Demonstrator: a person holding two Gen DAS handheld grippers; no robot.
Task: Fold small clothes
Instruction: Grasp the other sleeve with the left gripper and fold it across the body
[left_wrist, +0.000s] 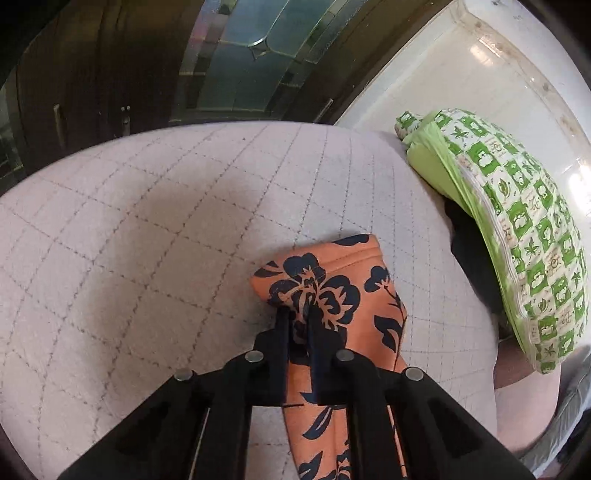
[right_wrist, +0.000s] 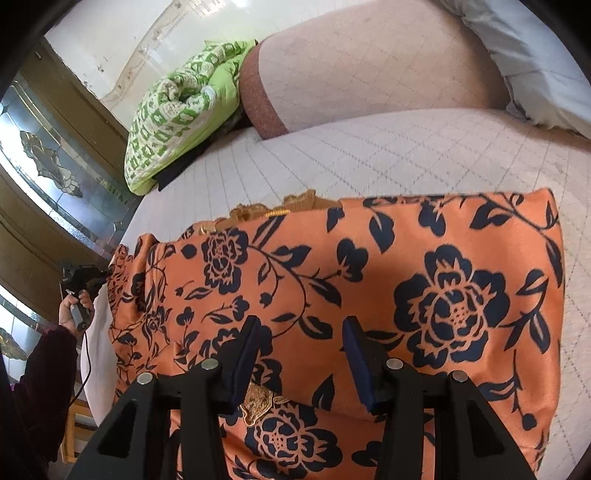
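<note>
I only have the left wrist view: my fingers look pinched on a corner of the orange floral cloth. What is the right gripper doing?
Observer: The right gripper hangs open above the orange floral cloth, nothing between its pads.
Operator: How does the rest of the cloth lie?
Observer: Spread wide across the quilted bed cover, with a gold lace trim showing along its far edge.
Operator: Can you see my left gripper from there?
Observer: Yes, the left gripper meets the cloth's left edge; the person's hand holds its handle.
</note>
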